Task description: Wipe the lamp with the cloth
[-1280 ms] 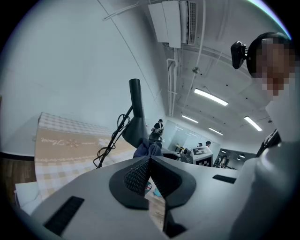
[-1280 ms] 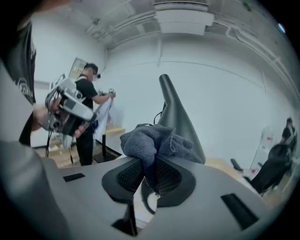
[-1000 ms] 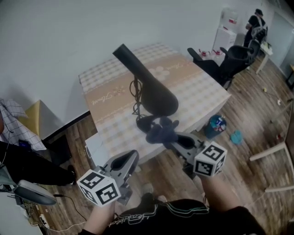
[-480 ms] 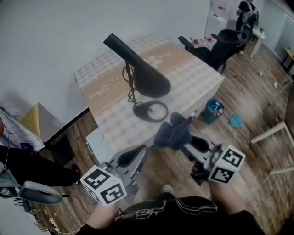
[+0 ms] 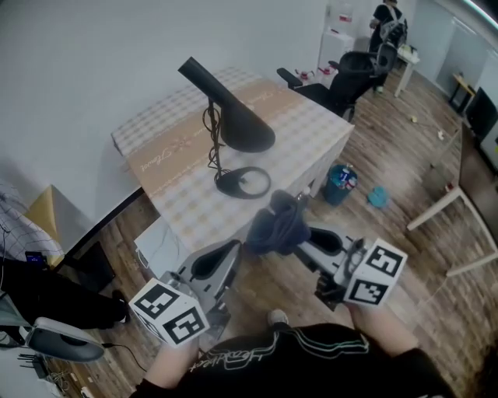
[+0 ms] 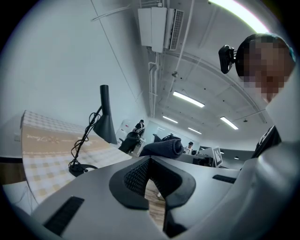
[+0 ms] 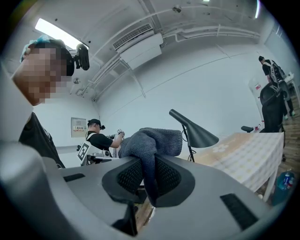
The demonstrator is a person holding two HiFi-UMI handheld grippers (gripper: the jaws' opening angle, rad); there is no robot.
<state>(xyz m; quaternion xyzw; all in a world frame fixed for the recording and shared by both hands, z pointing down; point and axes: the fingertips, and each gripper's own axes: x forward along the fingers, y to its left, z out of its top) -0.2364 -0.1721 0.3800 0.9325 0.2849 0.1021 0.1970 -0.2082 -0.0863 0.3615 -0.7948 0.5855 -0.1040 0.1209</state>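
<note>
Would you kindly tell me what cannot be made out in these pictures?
- Head view: the cloth covers the tips of the right gripper.
- Right gripper view: that gripper's own body hides the base of the lamp.
- All views: the inside of the lamp's shade faces away.
- Head view: the lettering on the tablecloth is too small to read.

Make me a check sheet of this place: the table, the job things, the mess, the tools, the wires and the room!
Surface: table under a checked cover, near a white wall.
Job's things: black lamp stands upright on the table; dark cloth is off the table, apart from the lamp.
Clutter: nothing seen on the table; blue container on the floor beside it.
Grippers: left tool shut, empty; right tool shut on the cloth.
Cables: cord looped along the lamp's stem.
Surroundings: wood floor, chair, person far off.
</note>
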